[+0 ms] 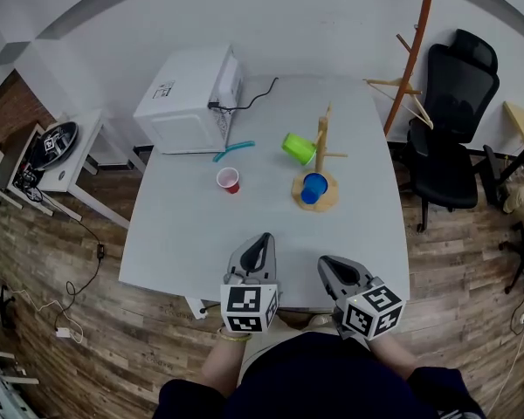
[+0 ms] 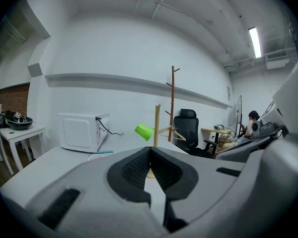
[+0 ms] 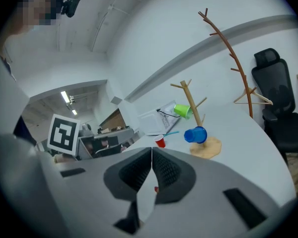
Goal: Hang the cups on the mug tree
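Hovering over the near edge of the surface [image 1: 179, 251], the left gripper [image 1: 261, 238] and right gripper [image 1: 326, 263] have their fingers pressed together, empty. The red cup [image 1: 229, 180] stands upright left of the tree [image 1: 321, 147]. It looks light, thin and crushable, so pinch its rim gently.

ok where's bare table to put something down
Free: the wide near half, between the red cup and the left gripper and right gripper. Crowded: the far half, with microwave, teal stick and mug tree.
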{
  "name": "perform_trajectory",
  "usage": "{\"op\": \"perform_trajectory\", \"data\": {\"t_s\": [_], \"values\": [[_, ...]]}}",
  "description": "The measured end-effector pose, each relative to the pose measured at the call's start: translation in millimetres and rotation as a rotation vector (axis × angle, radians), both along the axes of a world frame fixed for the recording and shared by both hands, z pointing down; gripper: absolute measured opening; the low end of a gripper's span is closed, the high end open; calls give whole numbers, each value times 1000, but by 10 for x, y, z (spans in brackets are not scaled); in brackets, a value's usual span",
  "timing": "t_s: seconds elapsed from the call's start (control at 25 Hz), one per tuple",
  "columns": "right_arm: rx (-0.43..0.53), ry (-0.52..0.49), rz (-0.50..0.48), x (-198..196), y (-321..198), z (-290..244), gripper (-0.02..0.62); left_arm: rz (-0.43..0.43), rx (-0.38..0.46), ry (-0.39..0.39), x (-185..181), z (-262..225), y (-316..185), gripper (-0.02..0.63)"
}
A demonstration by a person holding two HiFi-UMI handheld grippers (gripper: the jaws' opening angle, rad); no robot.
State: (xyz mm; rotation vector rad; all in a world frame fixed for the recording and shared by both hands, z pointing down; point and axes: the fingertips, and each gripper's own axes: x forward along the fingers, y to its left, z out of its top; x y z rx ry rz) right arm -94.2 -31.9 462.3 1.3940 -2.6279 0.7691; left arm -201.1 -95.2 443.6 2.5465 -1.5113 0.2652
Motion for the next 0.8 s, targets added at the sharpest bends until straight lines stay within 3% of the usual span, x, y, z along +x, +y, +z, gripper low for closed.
{"op": "perform_trajectory", "data": {"t_s": [0.8], "values": [[1, 26, 19, -1014, -643, 61, 30, 7, -71, 24, -1090, 231, -341, 20]]}}
